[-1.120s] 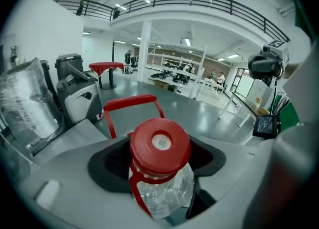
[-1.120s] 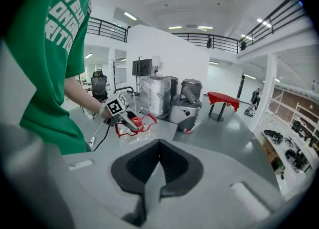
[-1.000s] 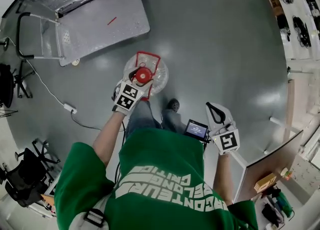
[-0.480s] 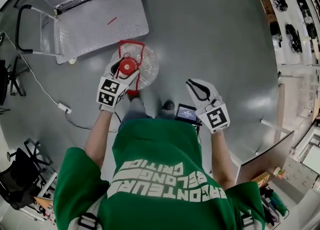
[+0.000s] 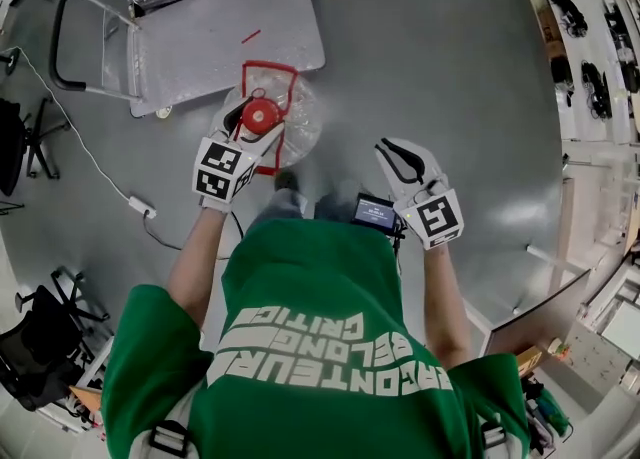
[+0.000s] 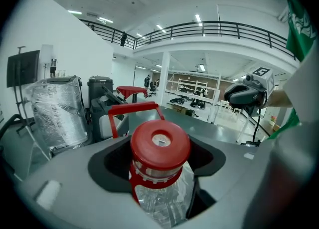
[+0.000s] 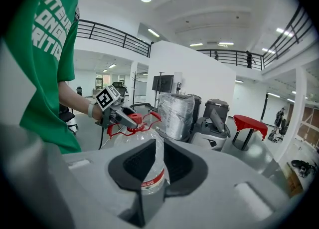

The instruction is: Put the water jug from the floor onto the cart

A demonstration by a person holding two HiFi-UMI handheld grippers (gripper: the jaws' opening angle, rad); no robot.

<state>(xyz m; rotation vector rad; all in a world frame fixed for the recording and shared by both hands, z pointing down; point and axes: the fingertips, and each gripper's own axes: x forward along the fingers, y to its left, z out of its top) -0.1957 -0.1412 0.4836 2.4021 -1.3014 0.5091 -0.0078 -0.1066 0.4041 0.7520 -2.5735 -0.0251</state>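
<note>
Head view, change: the water jug [image 5: 295, 125] lay over bare floor [image 5: 450, 67] by the person's feet a second ago. It now sits higher in the frame, just short of the near edge of the cart [image 5: 220, 37] at upper left.
Head view, meaning: the pick-up looks done and the carry is well along. What remains is bringing the jug over the deck and setting it down.
Head view, left arm: the left forearm [image 5: 195, 252] reaches up-frame from the green shirt. The left tool [image 5: 254, 127] is at the jug's top, pointing toward the cart.
Head view, right arm: the right arm is bent at right of centre. The right tool [image 5: 398, 159] is well apart from the jug and has moved along with the body.
Left gripper view, tool: the jaws are spread wide and clamped on the jug's neck just under the red cap [image 6: 160, 142].
Left gripper view, jug: the clear body hangs below the jaws, and its red carry handle [image 6: 132, 109] stands up behind the cap.
Right gripper view, tool: the jaws are drawn together on nothing, and the jug only shows beyond them.
Right gripper view, jug: it is at left of centre, gripped at the top by the left tool. Its base is hidden, so floor clearance cannot be read here.
Risk: the whole weight hangs from one neck grip, so swinging could loosen it.
</note>
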